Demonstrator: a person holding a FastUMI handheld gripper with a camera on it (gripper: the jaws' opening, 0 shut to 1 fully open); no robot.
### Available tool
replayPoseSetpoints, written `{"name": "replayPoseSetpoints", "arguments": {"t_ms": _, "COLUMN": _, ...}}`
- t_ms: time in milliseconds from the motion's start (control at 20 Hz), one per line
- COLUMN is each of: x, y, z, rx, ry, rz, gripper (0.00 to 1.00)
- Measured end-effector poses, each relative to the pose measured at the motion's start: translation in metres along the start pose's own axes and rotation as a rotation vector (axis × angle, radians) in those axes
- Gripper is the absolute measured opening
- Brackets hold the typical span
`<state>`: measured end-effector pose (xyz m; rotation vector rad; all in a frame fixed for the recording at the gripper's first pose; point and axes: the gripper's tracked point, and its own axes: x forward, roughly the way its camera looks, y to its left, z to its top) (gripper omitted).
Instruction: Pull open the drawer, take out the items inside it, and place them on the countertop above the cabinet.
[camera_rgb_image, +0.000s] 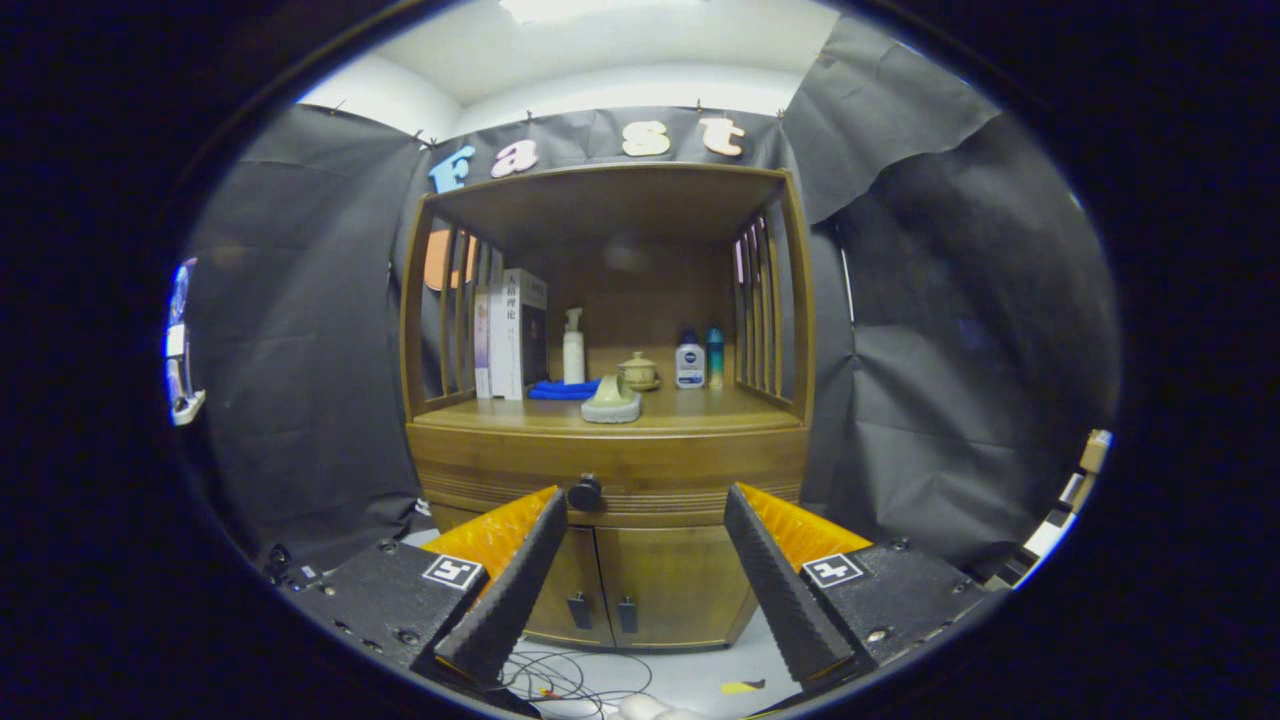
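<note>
Gripper hanging spread wide and empty before a wooden cabinet with its drawer closed.

The drawer's round dark knob is sitting just ahead of the left fingertip, between the two ridged fingers. Beyond them, the countertop is carrying upright books with spine writing too small to make out, a white pump bottle, a folded blue cloth, a pale stone-like piece, a lidded ceramic cup, a white bottle with a dark round logo and a teal bottle. Black cloth is draping the walls; loose cables are lying on the pale floor under the two cabinet doors.
</note>
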<state>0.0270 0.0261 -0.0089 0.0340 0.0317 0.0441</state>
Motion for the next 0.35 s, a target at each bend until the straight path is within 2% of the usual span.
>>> {"name": "replayPoseSetpoints", "arguments": {"t_ms": 350, "x": 0.0007, "y": -0.0080, "z": 0.0013, "rx": 0.010, "ry": 0.012, "rz": -0.007, "gripper": 1.00}}
